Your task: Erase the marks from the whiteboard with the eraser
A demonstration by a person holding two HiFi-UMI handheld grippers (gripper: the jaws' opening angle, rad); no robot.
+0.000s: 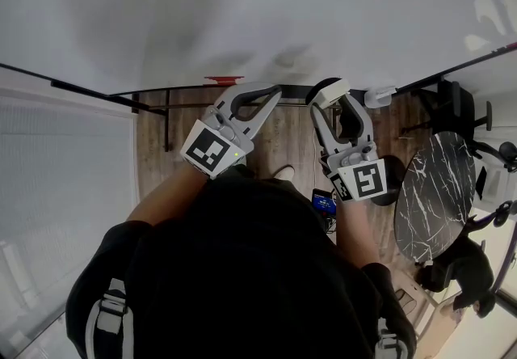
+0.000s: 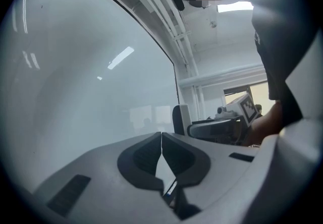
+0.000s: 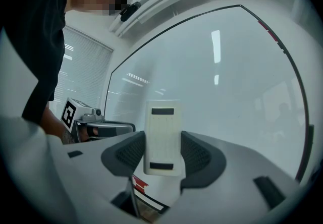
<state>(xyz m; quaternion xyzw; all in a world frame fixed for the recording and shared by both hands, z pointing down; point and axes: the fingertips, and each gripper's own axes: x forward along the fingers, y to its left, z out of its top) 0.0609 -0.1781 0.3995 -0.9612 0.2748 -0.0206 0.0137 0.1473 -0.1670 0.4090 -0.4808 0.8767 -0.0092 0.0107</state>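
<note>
1. Head view: the whiteboard fills the top. L gripper has its jaws together and empty, tip near the board's lower edge. R gripper is just beside it, clamped on the white eraser. The eraser sits at the jaw tips, by the board's lower edge.
2. L gripper view: the jaws meet w/ nothing btwn them. The board is at left, the R gripper off to the right.
3. R gripper view: the eraser stands upright btwn both pads, squeezed from either side. The board is right behind it; contact unclear. The L gripper shows at left.
</note>
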